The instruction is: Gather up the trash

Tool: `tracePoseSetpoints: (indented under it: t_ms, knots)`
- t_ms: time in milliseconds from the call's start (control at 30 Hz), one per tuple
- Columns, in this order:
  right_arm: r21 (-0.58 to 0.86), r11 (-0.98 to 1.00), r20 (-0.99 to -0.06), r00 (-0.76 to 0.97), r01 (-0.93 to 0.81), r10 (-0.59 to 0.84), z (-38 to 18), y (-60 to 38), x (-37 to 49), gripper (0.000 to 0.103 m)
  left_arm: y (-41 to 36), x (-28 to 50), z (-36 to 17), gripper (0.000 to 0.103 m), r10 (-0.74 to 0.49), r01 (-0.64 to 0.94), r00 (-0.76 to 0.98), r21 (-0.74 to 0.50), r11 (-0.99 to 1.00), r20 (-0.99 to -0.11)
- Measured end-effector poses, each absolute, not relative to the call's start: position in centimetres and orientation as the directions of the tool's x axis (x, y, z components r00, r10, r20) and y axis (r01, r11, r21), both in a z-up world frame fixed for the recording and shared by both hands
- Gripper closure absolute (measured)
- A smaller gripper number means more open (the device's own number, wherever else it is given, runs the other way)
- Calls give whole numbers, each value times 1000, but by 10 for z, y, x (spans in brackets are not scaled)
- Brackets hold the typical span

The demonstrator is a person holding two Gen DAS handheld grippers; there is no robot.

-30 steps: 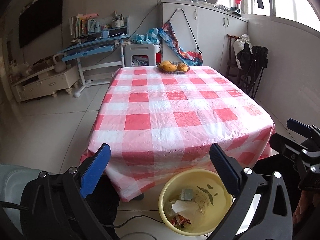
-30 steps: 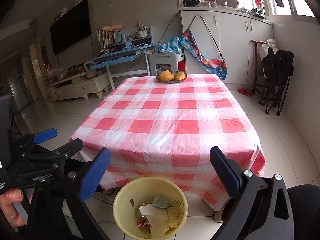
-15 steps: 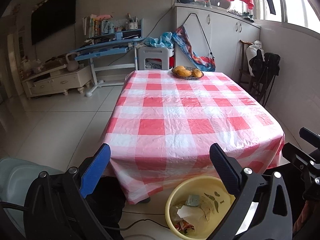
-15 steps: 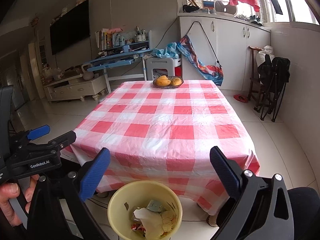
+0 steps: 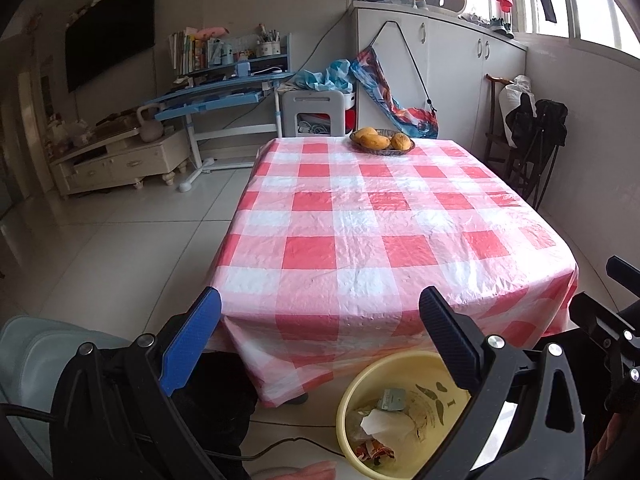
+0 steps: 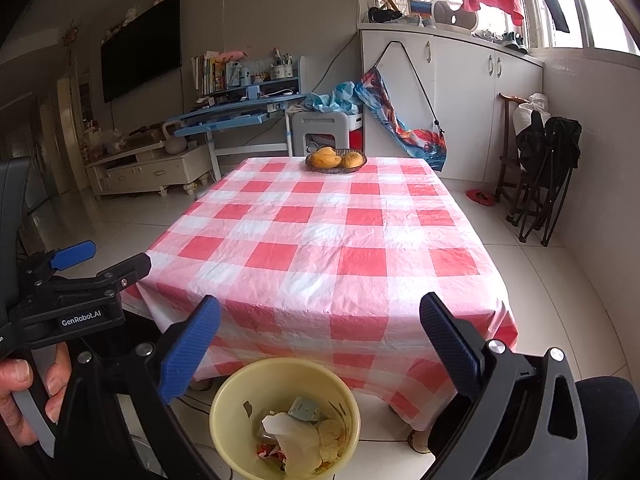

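In the left wrist view, the left gripper (image 5: 320, 336) is being held wide and empty above the yellow bin (image 5: 348, 408) of trash (image 5: 384, 426), while in the right wrist view the right gripper (image 6: 320, 338) is likewise being held wide and empty, seemingly because the checked table (image 6: 320, 248) is bearing only a fruit basket (image 6: 335, 161).

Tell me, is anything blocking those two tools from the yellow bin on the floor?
Nothing visible does. The bin stands open-topped on the floor at the table's near edge, just below both open tools, left tool and right tool. Both are empty, and trash already lies inside.
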State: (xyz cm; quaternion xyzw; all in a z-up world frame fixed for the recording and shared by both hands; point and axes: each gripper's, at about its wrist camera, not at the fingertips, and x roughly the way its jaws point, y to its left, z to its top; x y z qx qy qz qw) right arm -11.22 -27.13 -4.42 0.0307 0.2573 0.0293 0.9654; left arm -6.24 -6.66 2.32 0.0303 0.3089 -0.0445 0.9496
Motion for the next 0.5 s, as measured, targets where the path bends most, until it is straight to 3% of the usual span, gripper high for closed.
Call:
tracePoseSetpoints:
  t_ms: [500]
  knots:
    - [31, 997, -520, 851, -65, 71, -48, -261, -109, 8, -48, -48, 23, 7, -75, 58, 789, -47, 997, -610]
